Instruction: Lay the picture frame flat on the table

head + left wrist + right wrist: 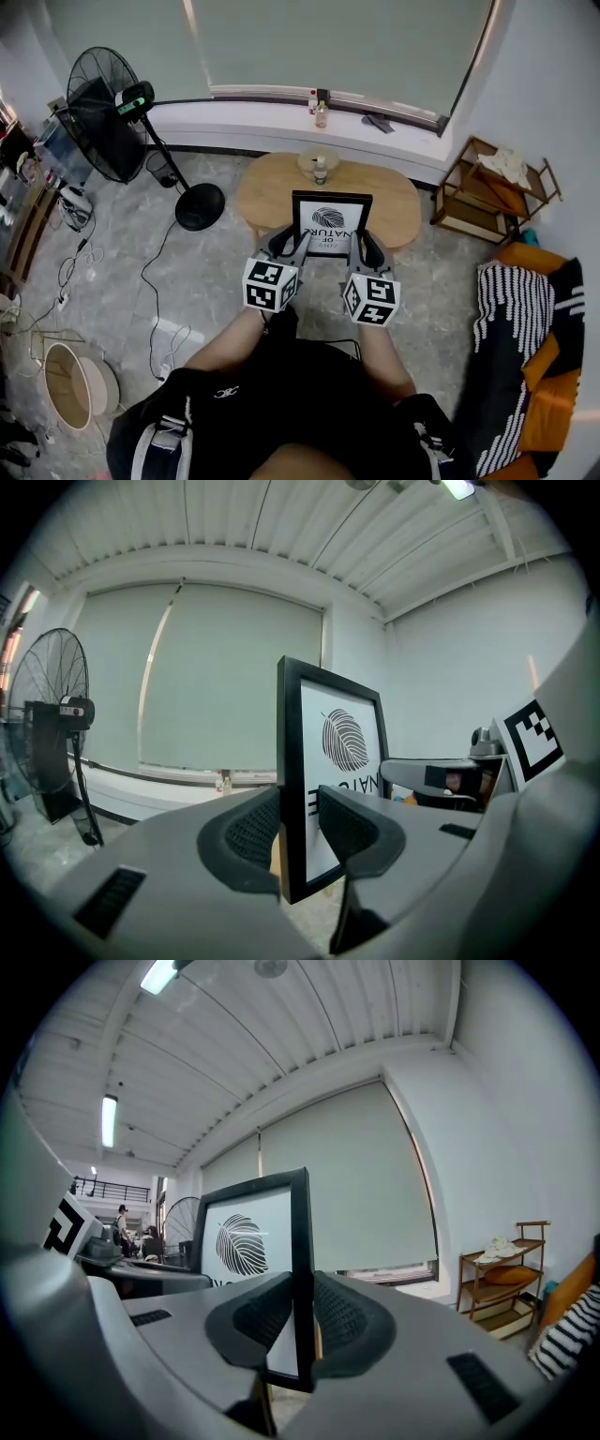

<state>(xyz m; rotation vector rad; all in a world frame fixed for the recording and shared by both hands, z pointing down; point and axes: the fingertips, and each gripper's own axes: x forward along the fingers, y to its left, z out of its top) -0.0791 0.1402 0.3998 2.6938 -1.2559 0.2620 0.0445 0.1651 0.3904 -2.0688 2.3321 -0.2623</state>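
The picture frame (pixel 331 220) is clamped upright at both sides by the left gripper (pixel 292 246) and right gripper (pixel 361 246); seemingly steadied for lowering flat.

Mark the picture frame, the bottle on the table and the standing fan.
picture frame (pixel 331 223): head view, on the leaf print at its middle.
bottle (pixel 321 173): head view, on its body.
standing fan (pixel 103 114): head view, on the round cage.
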